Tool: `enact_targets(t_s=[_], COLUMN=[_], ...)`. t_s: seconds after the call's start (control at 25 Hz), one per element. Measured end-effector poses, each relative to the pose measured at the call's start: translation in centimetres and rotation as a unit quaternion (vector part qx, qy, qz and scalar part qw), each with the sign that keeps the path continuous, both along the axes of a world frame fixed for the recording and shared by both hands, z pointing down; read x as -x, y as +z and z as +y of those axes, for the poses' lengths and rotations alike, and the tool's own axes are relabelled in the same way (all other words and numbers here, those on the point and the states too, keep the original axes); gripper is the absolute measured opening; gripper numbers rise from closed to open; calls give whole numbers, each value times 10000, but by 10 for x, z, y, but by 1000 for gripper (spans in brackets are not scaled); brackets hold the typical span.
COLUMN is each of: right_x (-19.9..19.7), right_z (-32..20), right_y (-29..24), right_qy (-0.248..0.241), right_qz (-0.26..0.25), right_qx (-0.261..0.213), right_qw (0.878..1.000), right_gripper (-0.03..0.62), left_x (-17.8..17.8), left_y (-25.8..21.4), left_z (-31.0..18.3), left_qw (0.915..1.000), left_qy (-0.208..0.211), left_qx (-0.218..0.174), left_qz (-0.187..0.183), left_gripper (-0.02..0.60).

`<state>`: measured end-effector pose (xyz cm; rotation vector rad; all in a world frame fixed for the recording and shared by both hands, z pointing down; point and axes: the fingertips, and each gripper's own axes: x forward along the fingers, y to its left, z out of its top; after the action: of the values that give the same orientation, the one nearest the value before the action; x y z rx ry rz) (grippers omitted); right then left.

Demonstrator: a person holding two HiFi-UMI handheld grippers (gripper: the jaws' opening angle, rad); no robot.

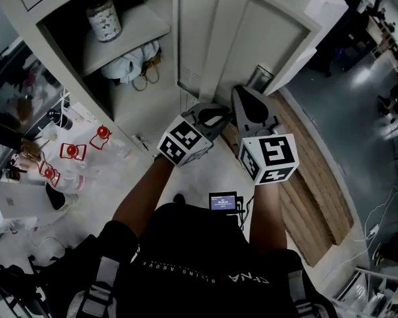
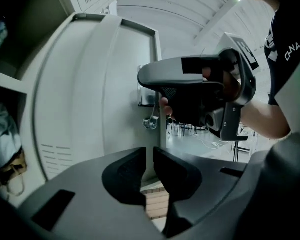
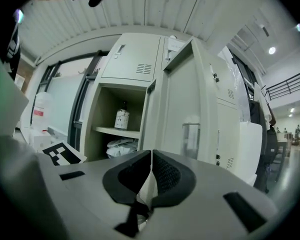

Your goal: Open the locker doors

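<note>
The locker (image 3: 106, 109) stands ahead of both claws. 1 door (image 3: 187, 119) already hangs open just ahead of the right claw (image 3: 151, 156), so the next move is probably to reach the handle of the closed upper door (image 3: 135, 59). The right claw's jaws are pressed together and empty. The left claw (image 2: 150, 154) is narrowly parted and holds nothing, with a key ring (image 2: 151, 122) dangling just beyond it.

Smooth matt metal locker door (image 3: 186, 101)
</note>
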<state>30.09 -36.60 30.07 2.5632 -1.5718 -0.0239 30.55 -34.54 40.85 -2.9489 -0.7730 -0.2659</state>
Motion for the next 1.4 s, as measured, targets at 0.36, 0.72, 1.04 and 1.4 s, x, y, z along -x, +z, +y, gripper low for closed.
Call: enact_targets(t_s=[0.36, 0.72, 1.04, 1.4], right_x=[28, 35, 56, 69], right_z=[-73, -99, -67, -13], right_y=[21, 22, 24, 50], right_qy=[-693, -1552, -2515, -3083], right_qz=[-172, -250, -164, -528], right_qx=[166, 224, 338, 326], right_qw=[9973, 9873, 9671, 9493], right_gripper=[35, 35, 35, 35], left_x=[48, 94, 113, 149], left_y=[3, 2, -4, -1], left_z=[-106, -158, -103, -41], left_qw=[9923, 9685, 9420, 8983], left_qy=[-1240, -2470, -3241, -4238], left_qx=[-23, -164, -680, -900], left_qz=[20, -258, -553, -725], left_gripper=[58, 25, 23, 23])
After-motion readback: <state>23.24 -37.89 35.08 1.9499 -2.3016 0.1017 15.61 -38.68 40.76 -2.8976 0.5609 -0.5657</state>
